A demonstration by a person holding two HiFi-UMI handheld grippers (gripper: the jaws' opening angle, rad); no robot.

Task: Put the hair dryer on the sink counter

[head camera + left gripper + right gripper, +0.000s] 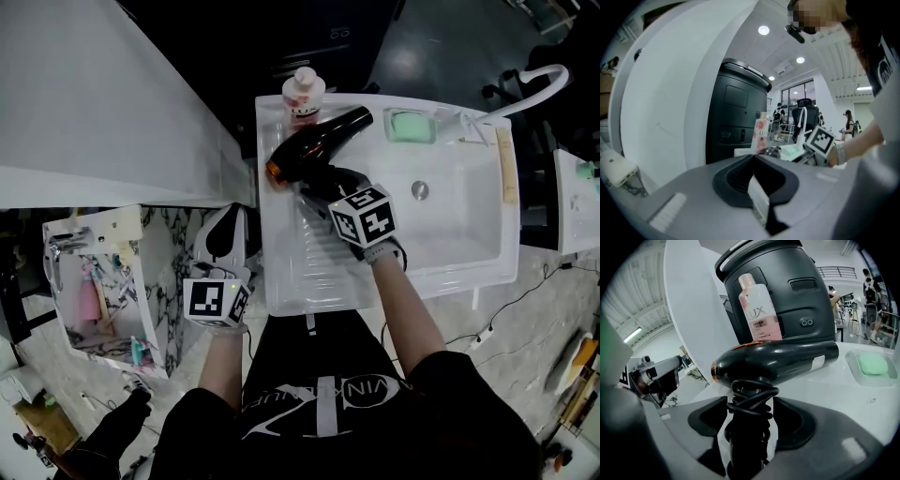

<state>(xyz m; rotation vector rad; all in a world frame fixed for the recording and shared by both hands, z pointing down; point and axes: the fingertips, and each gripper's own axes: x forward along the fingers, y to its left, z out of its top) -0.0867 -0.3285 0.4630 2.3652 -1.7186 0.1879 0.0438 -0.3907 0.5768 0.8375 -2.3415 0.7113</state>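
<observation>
In the head view, the hair dryer (314, 145) lay on the white sink counter (281, 272) at about eleven o'clock from the basin (441, 216). Its nozzle pointed toward two o'clock and its handle ran down toward five. A pink bottle (303, 94) stood just behind it at twelve, and a green soap (411, 125) sat to its right at three. The right gripper (323, 187) reached in at the handle. The left gripper (227, 239) hung off the counter's left edge over the marble floor.

In the left gripper view, its jaws sat together with nothing between them. A dark machine (736, 112) and a bright, open room with people stood beyond.

In the right gripper view, the jaws stood wide apart round the handle, which was wrapped in black cord (752, 399). Gaps showed on both sides, so the pads did not seem to press, and the barrel appeared to rest on the counter.

The dryer looked rigid, glossy and probably slippery, with most of its weight in the barrel. The cord-wrapped handle offered the surest hold. The counter looked smooth, hard and level, so the round barrel might roll.
</observation>
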